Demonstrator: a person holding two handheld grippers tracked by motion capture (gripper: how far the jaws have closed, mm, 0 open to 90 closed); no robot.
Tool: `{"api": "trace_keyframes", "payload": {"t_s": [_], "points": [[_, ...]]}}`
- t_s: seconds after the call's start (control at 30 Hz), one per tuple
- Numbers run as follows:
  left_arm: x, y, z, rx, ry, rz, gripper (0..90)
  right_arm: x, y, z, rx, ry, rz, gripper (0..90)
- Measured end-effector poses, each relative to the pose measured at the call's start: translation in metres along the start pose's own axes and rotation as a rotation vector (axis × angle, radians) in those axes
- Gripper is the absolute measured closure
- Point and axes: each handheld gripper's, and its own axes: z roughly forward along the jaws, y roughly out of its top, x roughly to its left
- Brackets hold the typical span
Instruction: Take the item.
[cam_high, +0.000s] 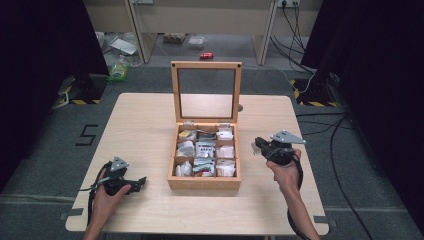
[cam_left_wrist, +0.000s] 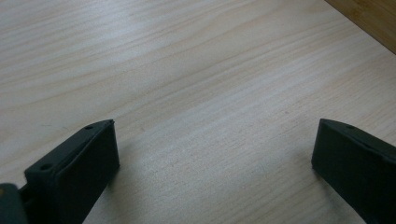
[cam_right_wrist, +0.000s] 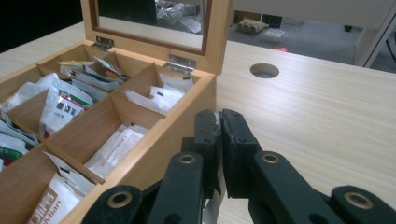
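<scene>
Wooden box (cam_high: 204, 181) sat mid-worktop (cam_high: 150, 125), nearer front edge; glass lid (cam_high: 206, 92) stood upright, nine compartments held white and printed sachets (cam_right_wrist: 60, 105). Your left claw (cam_left_wrist: 212, 158) gaped wide and empty over bare worktop near front-left corner. Your right claw (cam_right_wrist: 219, 140) was pinched on thin white packet (cam_right_wrist: 215, 122), just beside box's right wall.

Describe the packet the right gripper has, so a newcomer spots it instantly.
Start at the open wooden box mid-table, then move just right of it to the right gripper. A thin white packet is pinched between its shut jaws; every other packet lies inside the box's compartments.
</scene>
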Motion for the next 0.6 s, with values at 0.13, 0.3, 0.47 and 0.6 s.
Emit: {"api": "trace_keyframes", "payload": {"t_s": [0.13, 0.3, 0.47, 0.6], "points": [[0.0, 0.0, 0.0, 0.0, 0.0, 0.0, 0.1, -0.005, -0.006, 0.001, 0.012, -0.006, 0.008, 85.7], [0.0, 0.0, 0.0, 0.001, 0.0, 0.001, 0.1, -0.009, -0.013, 0.005, 0.034, -0.015, 0.019, 85.6], [0.0, 0.0, 0.0, 0.001, -0.001, 0.001, 0.1, -0.009, -0.019, 0.011, 0.055, -0.011, 0.021, 85.4], [0.0, 0.0, 0.0, 0.001, -0.001, 0.001, 0.1, -0.005, -0.024, 0.016, 0.068, 0.001, 0.016, 85.1]]}}
